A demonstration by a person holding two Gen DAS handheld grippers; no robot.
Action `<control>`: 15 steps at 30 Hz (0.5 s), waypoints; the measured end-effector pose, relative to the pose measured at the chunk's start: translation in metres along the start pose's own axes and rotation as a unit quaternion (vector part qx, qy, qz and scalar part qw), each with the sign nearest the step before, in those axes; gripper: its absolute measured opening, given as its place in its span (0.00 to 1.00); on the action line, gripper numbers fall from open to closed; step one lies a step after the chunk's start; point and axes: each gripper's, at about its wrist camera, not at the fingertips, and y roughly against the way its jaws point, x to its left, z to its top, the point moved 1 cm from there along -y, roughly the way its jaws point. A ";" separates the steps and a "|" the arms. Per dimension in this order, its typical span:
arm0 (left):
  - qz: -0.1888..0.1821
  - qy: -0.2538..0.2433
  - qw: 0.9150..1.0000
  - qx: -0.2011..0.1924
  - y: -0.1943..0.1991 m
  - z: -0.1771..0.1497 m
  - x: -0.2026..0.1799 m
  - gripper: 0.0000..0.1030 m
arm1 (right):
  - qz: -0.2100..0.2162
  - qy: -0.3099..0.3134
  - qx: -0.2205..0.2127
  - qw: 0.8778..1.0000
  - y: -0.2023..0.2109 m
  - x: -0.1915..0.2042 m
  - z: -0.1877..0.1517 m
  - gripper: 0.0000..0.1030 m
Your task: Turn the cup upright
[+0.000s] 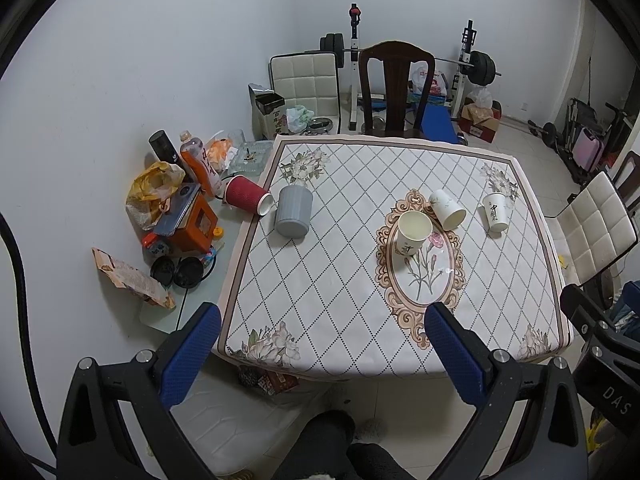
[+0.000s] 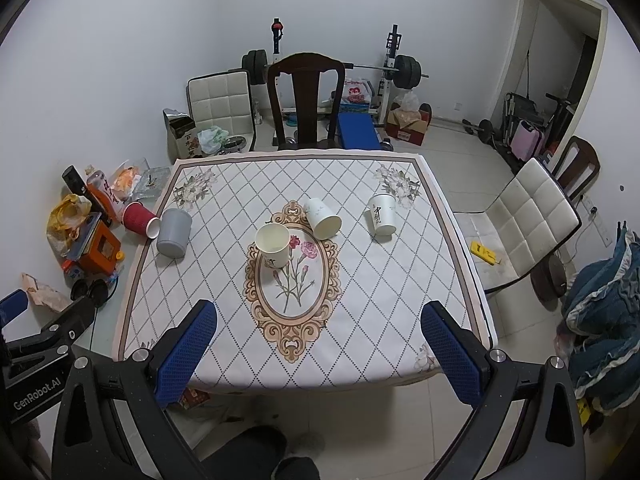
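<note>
Above the near edge of the counter: both grippers hang back from the cups, the left gripper [image 1: 322, 344] and the right gripper [image 2: 318, 340] each with its blue fingers [image 2: 186, 354] spread wide and nothing between them.

Landmark: the oval flower medallion [image 2: 294, 280] printed at the middle of the counter [image 2: 360, 320]; places below are given from it.

Already upright: a white paper cup [image 2: 273, 245] stands mouth up on the medallion's far-left rim.

Likely target: a white cup on its side [image 2: 322, 218], just past the medallion's far-right rim, its mouth turned toward the near edge. It is plain and pale with faint marks on the wall. It looks like light paper, so I judge it would roll or crush easily.

Other candidates: a white cup with black writing [image 2: 382, 215] well to the right of the medallion, which looks mouth down or tilted, though I cannot tell for sure. A grey ribbed cup [image 2: 174, 233] well to the left looks inverted. A red cup [image 2: 139, 220] lies on its side touching the grey one at the counter's left edge.

Step in hand: approach, no cup yet gripped.

Next move calls for: reaching past the upright cup without knocking it, closing gently across the fallen cup's wall, then turning the wrist until the mouth faces up.
</note>
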 end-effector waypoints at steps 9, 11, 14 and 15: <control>0.000 0.001 1.000 -0.003 0.001 0.002 0.001 1.00 | 0.000 0.002 0.000 1.000 0.000 0.001 0.000 1.00; 0.000 0.001 1.000 -0.004 0.002 0.002 0.000 1.00 | 0.001 0.001 0.000 1.000 0.000 0.001 0.000 1.00; 0.000 0.001 1.000 -0.004 0.002 0.003 -0.001 1.00 | 0.000 0.000 0.000 1.000 0.000 0.001 0.000 1.00; 0.000 0.001 1.000 -0.004 0.002 0.003 -0.001 1.00 | 0.000 0.001 0.000 1.000 0.000 0.001 0.000 1.00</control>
